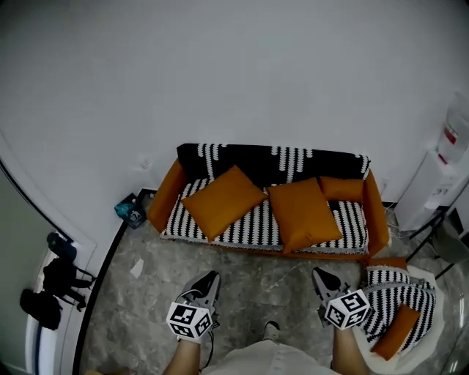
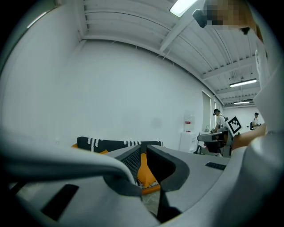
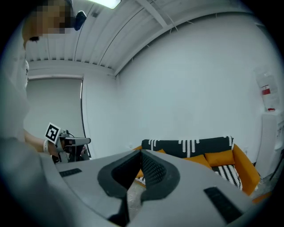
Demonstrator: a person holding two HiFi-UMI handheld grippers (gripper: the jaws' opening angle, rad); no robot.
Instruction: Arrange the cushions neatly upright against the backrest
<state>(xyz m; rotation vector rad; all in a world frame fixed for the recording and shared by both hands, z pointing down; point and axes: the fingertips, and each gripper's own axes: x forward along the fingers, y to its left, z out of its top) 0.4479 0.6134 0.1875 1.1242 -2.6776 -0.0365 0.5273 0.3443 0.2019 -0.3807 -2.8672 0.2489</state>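
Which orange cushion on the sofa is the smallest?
The right-end cushion on the sofa, close to the backrest; the left cushion and middle cushion are clearly larger.

Even, soft light is cast by ceiling strip lights (image 2: 184, 6); strong fisheye bending and dark vignetted corners are seen throughout.

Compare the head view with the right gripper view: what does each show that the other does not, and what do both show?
Only the head view: the blue object on the floor beside the sofa, and the marker cube on the right gripper. Only the right gripper view: the ceiling light and that gripper's jaws up close, closed together with nothing between them. Both: the sofa, its small orange cushion and the water dispenser.
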